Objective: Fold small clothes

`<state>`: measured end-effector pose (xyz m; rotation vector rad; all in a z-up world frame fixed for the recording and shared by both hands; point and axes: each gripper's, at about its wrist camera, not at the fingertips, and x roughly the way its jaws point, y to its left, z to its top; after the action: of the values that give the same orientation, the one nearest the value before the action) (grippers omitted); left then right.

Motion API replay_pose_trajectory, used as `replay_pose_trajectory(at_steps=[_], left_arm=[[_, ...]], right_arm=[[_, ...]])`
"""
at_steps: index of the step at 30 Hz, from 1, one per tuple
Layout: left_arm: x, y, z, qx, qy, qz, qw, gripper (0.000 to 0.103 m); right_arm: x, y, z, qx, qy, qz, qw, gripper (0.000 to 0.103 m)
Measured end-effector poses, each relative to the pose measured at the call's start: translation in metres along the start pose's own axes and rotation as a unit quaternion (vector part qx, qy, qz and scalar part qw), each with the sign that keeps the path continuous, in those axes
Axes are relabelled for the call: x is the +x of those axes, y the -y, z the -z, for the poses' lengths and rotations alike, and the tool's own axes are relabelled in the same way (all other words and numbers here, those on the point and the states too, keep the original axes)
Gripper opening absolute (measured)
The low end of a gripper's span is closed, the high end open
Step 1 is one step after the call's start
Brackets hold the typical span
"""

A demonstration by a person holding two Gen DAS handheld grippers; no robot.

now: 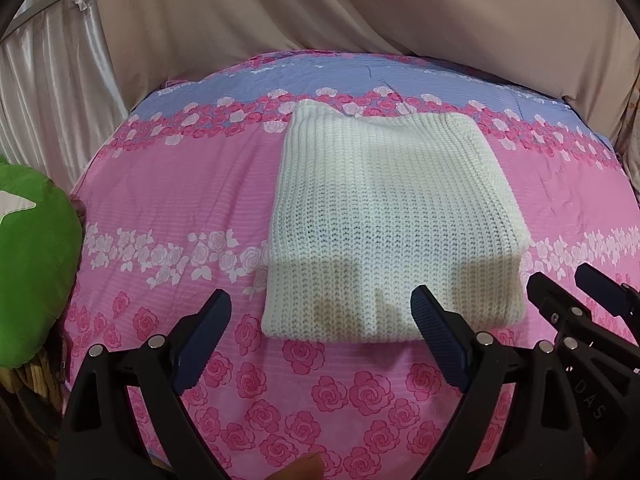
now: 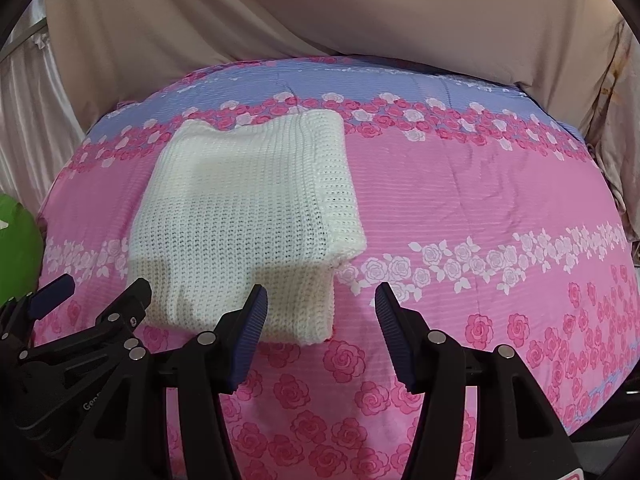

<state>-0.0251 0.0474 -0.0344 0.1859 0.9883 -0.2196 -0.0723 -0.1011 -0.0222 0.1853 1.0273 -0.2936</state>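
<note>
A white knitted garment [image 1: 392,224] lies folded into a thick rectangle on the pink rose-print bed cover [image 1: 168,184]. It also shows in the right wrist view [image 2: 248,216]. My left gripper [image 1: 322,310] is open and empty, held just short of the garment's near edge. My right gripper [image 2: 320,304] is open and empty, to the right of the left one, off the garment's near right corner. The right gripper shows in the left wrist view [image 1: 568,292], and the left gripper shows in the right wrist view [image 2: 96,292].
A green plush cushion [image 1: 28,264] sits on a wicker basket [image 1: 32,380] at the left edge of the bed. Beige and white curtains [image 1: 280,12] hang behind the bed. The bed cover [image 2: 480,200] stretches to the right of the garment.
</note>
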Motion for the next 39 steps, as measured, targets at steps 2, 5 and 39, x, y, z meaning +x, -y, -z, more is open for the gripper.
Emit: replay_pose_trajectory(at_steps=[2,5,39], left_arm=[[0.000,-0.001,0.000,0.000,0.000,0.000,1.0000,0.089],[0.000,-0.001,-0.001,-0.001,-0.001,-0.003,1.0000,0.089],[0.012,0.005,-0.002,0.002,-0.020,0.000,0.9998,0.084]], right_arm=[[0.000,-0.001,0.000,-0.002,0.000,0.000,1.000,0.055],[0.000,-0.002,0.000,-0.002,0.000,0.000,1.000,0.055],[0.009,0.001,-0.002,-0.002,-0.009,0.002,1.000,0.055]])
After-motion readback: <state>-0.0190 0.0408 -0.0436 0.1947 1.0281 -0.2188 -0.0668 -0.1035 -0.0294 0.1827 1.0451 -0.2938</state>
